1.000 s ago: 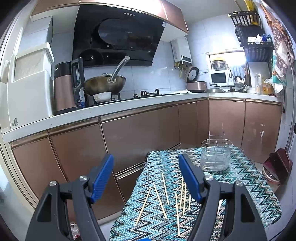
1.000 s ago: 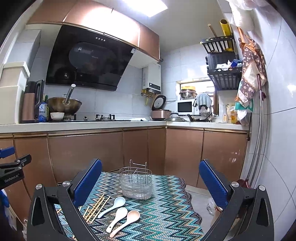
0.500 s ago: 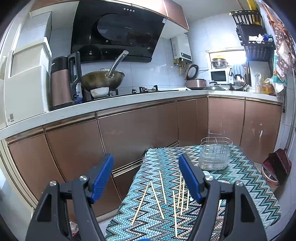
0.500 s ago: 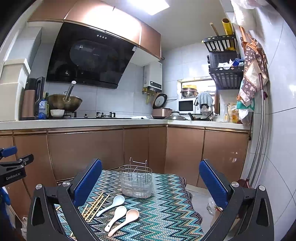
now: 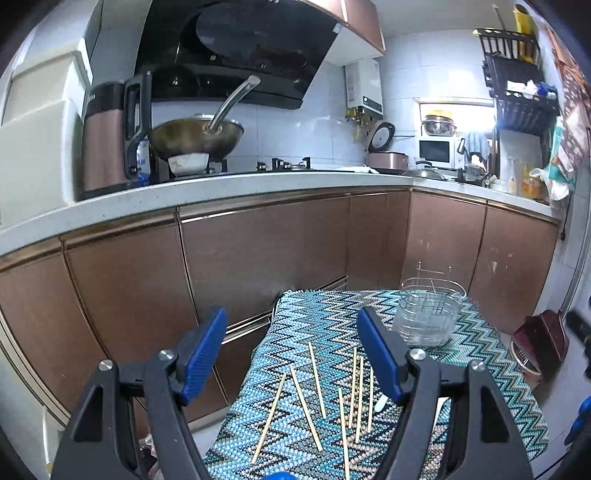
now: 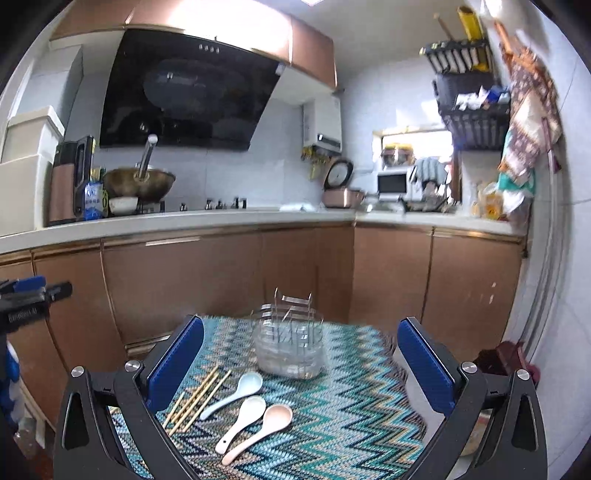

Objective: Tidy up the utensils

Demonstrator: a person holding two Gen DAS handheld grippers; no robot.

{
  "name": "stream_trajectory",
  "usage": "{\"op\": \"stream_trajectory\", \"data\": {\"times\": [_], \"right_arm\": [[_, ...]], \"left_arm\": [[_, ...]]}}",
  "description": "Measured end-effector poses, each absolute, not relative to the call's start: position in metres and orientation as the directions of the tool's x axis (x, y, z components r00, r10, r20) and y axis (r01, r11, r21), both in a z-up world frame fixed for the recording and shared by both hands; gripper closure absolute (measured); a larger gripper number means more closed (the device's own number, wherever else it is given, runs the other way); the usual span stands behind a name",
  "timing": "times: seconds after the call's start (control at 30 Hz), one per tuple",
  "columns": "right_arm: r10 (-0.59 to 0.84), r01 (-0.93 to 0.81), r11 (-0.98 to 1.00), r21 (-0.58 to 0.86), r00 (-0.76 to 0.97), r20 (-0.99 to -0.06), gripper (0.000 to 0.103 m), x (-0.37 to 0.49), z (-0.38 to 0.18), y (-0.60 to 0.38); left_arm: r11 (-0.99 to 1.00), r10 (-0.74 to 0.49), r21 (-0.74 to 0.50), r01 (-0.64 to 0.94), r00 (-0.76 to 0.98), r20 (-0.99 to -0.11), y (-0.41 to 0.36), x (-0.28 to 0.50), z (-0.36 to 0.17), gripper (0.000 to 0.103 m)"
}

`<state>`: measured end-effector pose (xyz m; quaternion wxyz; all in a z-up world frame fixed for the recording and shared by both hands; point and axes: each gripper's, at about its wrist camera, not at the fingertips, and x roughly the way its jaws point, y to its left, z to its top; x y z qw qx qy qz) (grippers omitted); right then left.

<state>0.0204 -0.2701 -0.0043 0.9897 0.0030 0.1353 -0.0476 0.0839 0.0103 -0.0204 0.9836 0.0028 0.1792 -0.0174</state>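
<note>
Both fisheye views are bright. A white ceiling light (image 6: 314,2) glares at top centre of the right view; the glowing window (image 5: 456,107) blows out at upper right. Edges bend, corners go black, with slight motion blur.

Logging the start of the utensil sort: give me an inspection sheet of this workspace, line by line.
Surface: small table under a zigzag cloth, blue, teal and white.
Job's things: wire utensil holder upright at the far side, nothing seen in it; chopsticks lying scattered; three ceramic spoons, pale blue spoon, white spoon and pink spoon, side by side on the cloth.
Clutter: nothing seen on the table.
Grippers: left gripper open and empty, above the chopsticks; right gripper open and empty, facing the spoons and holder.
Cables: nothing seen.
Surroundings: brown cabinets, white counter with wok, kettle, rice cooker, microwave; black range hood above.
</note>
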Motion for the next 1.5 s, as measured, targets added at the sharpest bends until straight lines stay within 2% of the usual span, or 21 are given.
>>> {"op": "stream_trajectory", "data": {"times": [0.1,0.2,0.33,0.47,0.53,0.57,0.73,0.9,1.03,1.2,1.5], "right_arm": [[-0.056,0.067,0.998,0.017,0.935,-0.350,0.000,0.042,-0.021,-0.275],[-0.006,0.032,0.998,0.053,0.903,-0.430,0.000,0.066,-0.041,-0.280],[0.088,-0.019,0.991,0.132,0.839,-0.537,0.002,0.100,-0.072,-0.289],[0.203,-0.041,0.965,0.258,0.739,-0.642,0.024,0.138,-0.116,-0.308],[0.248,-0.045,0.952,0.302,0.689,-0.681,0.041,0.154,-0.137,-0.315],[0.271,-0.049,0.946,0.321,0.667,-0.694,0.044,0.161,-0.147,-0.317],[0.346,-0.078,0.925,0.372,0.578,-0.739,0.056,0.185,-0.182,-0.319],[0.385,-0.101,0.912,0.397,0.541,-0.748,0.061,0.197,-0.192,-0.322],[0.415,-0.115,0.901,0.419,0.516,-0.749,0.066,0.204,-0.197,-0.325],[0.434,-0.129,0.894,0.429,0.493,-0.754,0.071,0.214,-0.203,-0.329],[0.451,-0.152,0.888,0.434,0.469,-0.759,0.072,0.222,-0.209,-0.328]], "left_arm": [[0.999,-0.047,-0.022,0.042,0.918,-0.394,0.016,0.101,-0.028,0.032],[0.998,-0.059,-0.032,0.050,0.877,-0.477,0.017,0.126,-0.043,0.032],[0.991,-0.137,-0.077,0.114,0.806,-0.575,0.015,0.157,-0.069,0.032],[0.980,-0.200,-0.119,0.162,0.739,-0.643,0.012,0.189,-0.091,0.032],[0.970,-0.243,-0.155,0.188,0.688,-0.684,0.009,0.209,-0.102,0.033],[0.964,-0.266,-0.172,0.205,0.652,-0.710,0.005,0.222,-0.109,0.033],[0.932,-0.353,-0.258,0.255,0.478,-0.804,-0.021,0.280,-0.142,0.059],[0.920,-0.375,-0.300,0.251,0.351,-0.858,-0.049,0.333,-0.173,0.061],[0.927,-0.349,-0.287,0.242,0.278,-0.895,-0.069,0.365,-0.195,0.072],[0.944,-0.295,-0.244,0.221,0.243,-0.924,-0.080,0.389,-0.211,0.079],[0.949,-0.247,-0.199,0.243,0.186,-0.951,-0.095,0.409,-0.225,0.086]]}}
